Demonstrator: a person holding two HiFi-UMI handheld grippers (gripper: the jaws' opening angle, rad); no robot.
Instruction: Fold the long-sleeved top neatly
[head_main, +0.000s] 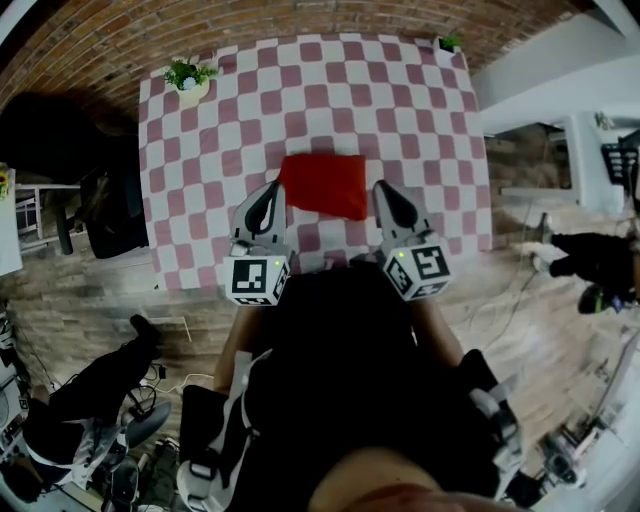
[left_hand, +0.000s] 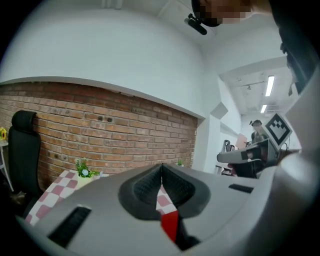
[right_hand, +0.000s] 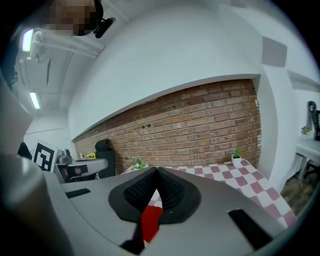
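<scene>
Red folded top (head_main: 323, 186), one, lies on the checkered tabletop (head_main: 200, 180). Left tool (head_main: 272, 189) and right tool (head_main: 383, 187) flank it, each with jaws together, empty. Two plants (head_main: 188, 77) (head_main: 449, 43) stand at far corners.

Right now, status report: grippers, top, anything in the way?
Left gripper shut, empty; right gripper same. Red top folded on checked table. Potted plants at far corners, clear.
</scene>
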